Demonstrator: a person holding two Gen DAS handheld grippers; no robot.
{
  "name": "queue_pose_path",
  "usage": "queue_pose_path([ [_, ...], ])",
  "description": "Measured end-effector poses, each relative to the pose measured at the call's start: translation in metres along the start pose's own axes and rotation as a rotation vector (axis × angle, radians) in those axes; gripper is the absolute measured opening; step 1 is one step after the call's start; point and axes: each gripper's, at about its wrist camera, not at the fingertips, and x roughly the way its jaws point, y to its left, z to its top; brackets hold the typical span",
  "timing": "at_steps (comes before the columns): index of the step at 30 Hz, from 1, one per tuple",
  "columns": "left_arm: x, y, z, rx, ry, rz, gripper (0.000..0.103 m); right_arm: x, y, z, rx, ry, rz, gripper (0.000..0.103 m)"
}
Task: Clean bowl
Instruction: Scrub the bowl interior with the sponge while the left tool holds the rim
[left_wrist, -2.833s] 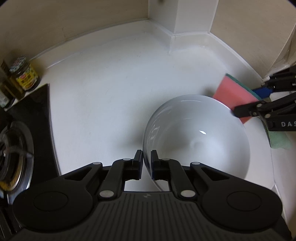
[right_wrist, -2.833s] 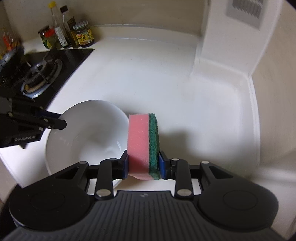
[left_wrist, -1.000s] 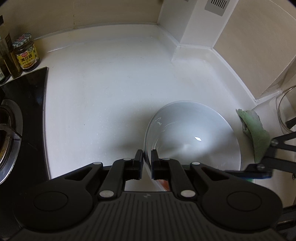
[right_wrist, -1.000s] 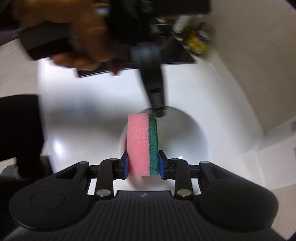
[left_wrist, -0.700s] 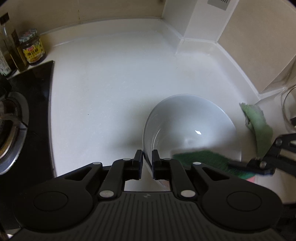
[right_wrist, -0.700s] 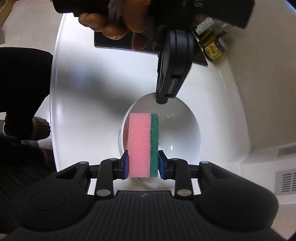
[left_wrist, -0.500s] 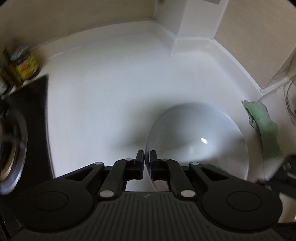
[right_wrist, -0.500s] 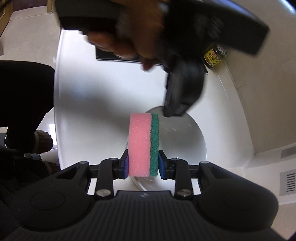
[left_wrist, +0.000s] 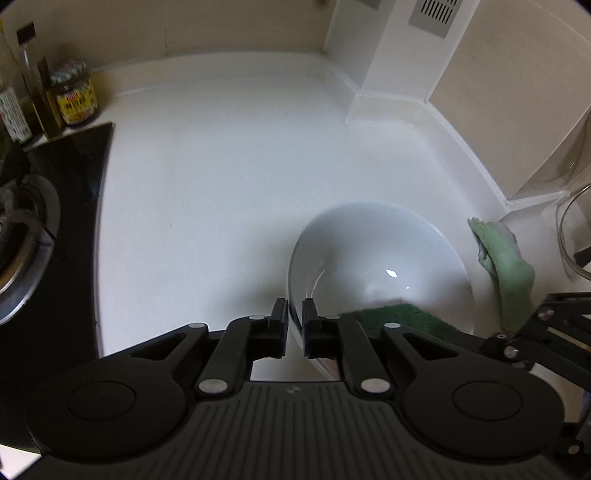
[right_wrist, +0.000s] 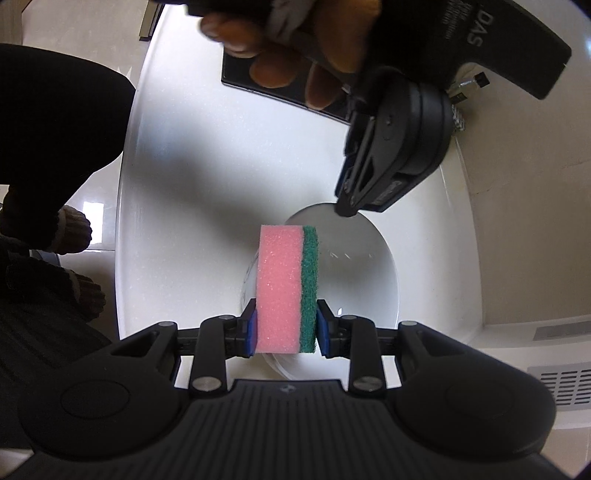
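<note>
A white bowl (left_wrist: 373, 258) stands on the white counter (left_wrist: 221, 177). My left gripper (left_wrist: 294, 325) is shut on the bowl's near rim. In the right wrist view the bowl (right_wrist: 354, 273) lies below, with the left gripper (right_wrist: 349, 208) clamped on its far rim. My right gripper (right_wrist: 285, 326) is shut on a pink and green sponge (right_wrist: 286, 288) and holds it over the bowl's edge. The sponge's green side (left_wrist: 399, 315) shows inside the bowl in the left wrist view.
A green cloth (left_wrist: 502, 266) lies right of the bowl, by a glass vessel (left_wrist: 572, 236). A black gas hob (left_wrist: 40, 229) is on the left, with jars and bottles (left_wrist: 74, 98) behind it. Walls (left_wrist: 480, 92) close the counter's far corner.
The right gripper swung round from beside the bowl to above it and brought the sponge to the bowl's inner wall. The left gripper kept its hold on the rim.
</note>
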Motion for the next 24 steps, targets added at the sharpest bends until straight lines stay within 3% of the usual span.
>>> queue_pose_path([
  [5, 0.021, -0.004, 0.02, 0.073, 0.054, -0.011, 0.007, 0.001, 0.006, 0.0, -0.027, 0.01, -0.021, 0.027],
  [8, 0.033, -0.002, 0.029, 0.06, 0.085, -0.029, 0.007, 0.0, 0.009, -0.001, -0.059, 0.022, -0.031, 0.027],
  [15, -0.001, -0.003, -0.001, -0.026, 0.026, -0.007, 0.008, 0.002, 0.008, 0.003, -0.045, 0.029, -0.033, 0.027],
  [19, -0.004, -0.005, -0.008, -0.01, 0.026, 0.017, 0.007, 0.003, 0.009, 0.01, -0.034, 0.022, -0.014, 0.027],
  [24, 0.015, -0.003, 0.025, 0.063, 0.089, -0.013, 0.005, -0.002, 0.008, 0.015, -0.017, 0.012, -0.002, 0.027],
])
